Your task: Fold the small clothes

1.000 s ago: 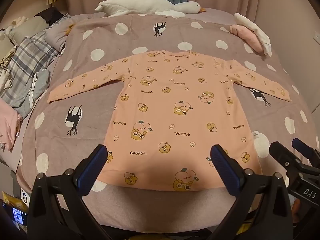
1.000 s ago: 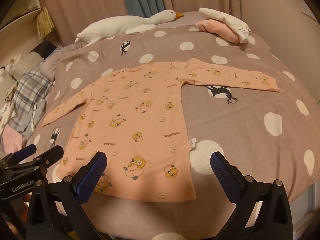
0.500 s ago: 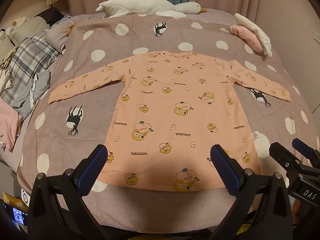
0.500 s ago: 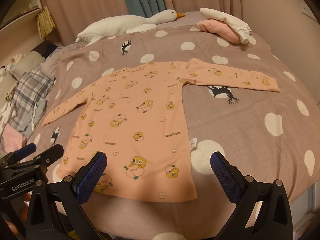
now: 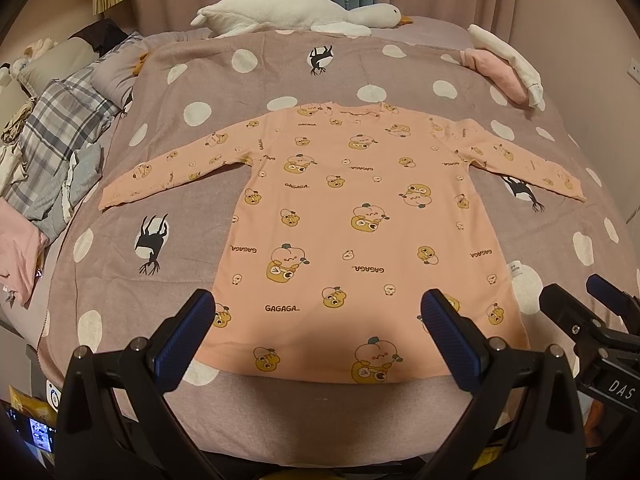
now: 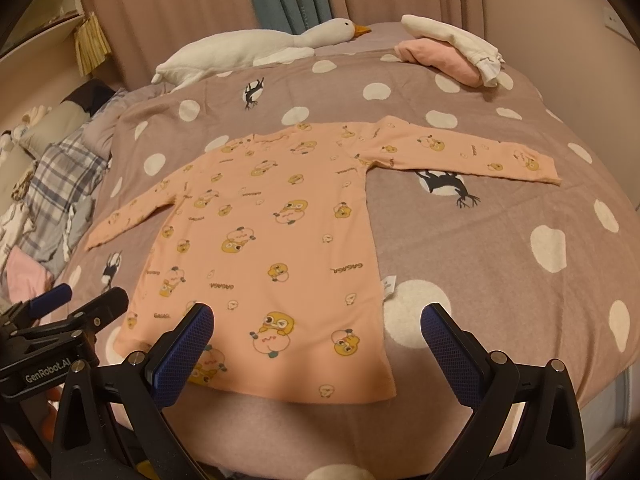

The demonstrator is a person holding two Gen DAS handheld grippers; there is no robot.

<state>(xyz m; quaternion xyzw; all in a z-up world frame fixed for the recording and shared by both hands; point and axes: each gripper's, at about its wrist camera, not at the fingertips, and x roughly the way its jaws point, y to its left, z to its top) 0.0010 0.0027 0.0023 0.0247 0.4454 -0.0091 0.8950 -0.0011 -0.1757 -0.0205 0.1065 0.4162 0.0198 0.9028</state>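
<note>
A small peach long-sleeved shirt (image 5: pixel 360 216) with yellow cartoon prints lies flat on the bed, sleeves spread to both sides, hem toward me. My left gripper (image 5: pixel 320 336) hovers open above the hem, its blue-padded fingers wide apart with nothing between them. The right gripper (image 5: pixel 592 320) shows at the right edge of the left wrist view. In the right wrist view the shirt (image 6: pixel 272 224) sits left of centre, and my right gripper (image 6: pixel 318 344) is open above the shirt's near right corner. The left gripper (image 6: pixel 60 312) pokes in at the lower left there.
The bed carries a mauve blanket (image 5: pixel 224 248) with white dots. A white goose plush (image 5: pixel 304 16) lies at the far edge. Folded pink and white clothes (image 5: pixel 504 64) sit at the far right. Plaid bedding and loose garments (image 5: pixel 52 136) pile on the left.
Both views have shifted very slightly; the shirt appears a touch lower in frame. Both grippers remain open and the shirt has not moved.
</note>
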